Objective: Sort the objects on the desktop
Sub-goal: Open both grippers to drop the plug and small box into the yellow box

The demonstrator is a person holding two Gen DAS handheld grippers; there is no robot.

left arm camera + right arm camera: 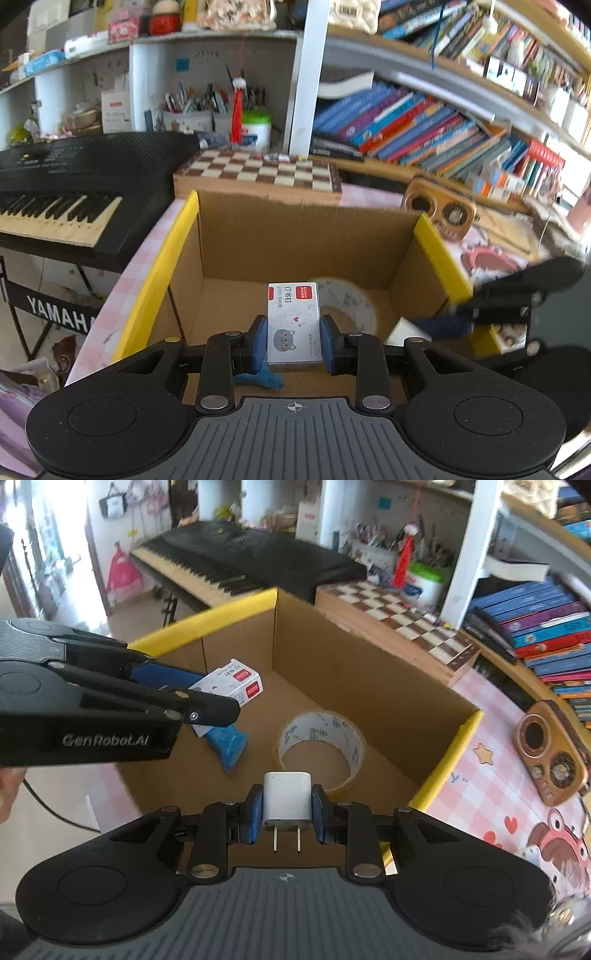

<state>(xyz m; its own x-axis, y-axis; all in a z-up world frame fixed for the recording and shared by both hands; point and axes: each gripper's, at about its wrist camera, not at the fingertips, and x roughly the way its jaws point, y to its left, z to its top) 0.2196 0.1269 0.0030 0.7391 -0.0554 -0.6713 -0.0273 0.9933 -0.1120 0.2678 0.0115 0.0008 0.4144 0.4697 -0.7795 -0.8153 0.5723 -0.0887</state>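
Staple box: the small white box with a red label and a cat face sits between the blue pads of the left claw, held up over the open cardboard box.
Left claw: pinching the staple box on both sides. From the right wrist camera it comes in from the left side, with the staple box sticking out of its tip.
Charger plug: the white plug is held in the right claw, with its two metal pins pointing back toward the camera.
Right claw: pinching the plug tight, just above the near edge of the cardboard box. In the left wrist view it shows blurry at the right edge.
Cardboard box: a brown box with yellow edges, open at the top, standing on the desk.
Tape roll: a clear tape roll lies flat on the floor of the cardboard box.
Blue thing: a small blue object lies in the box too, near the tape; I cannot tell what it is.
Desk: pink and white checks with cartoon pictures.
Phone: a brown phone lies back-up on the desk, right of the box.
Chessboard: a wooden chessboard sits behind the box.
Keyboard: a black piano keyboard stands to the left.
Shelf: rows of books fill the shelf at the right.
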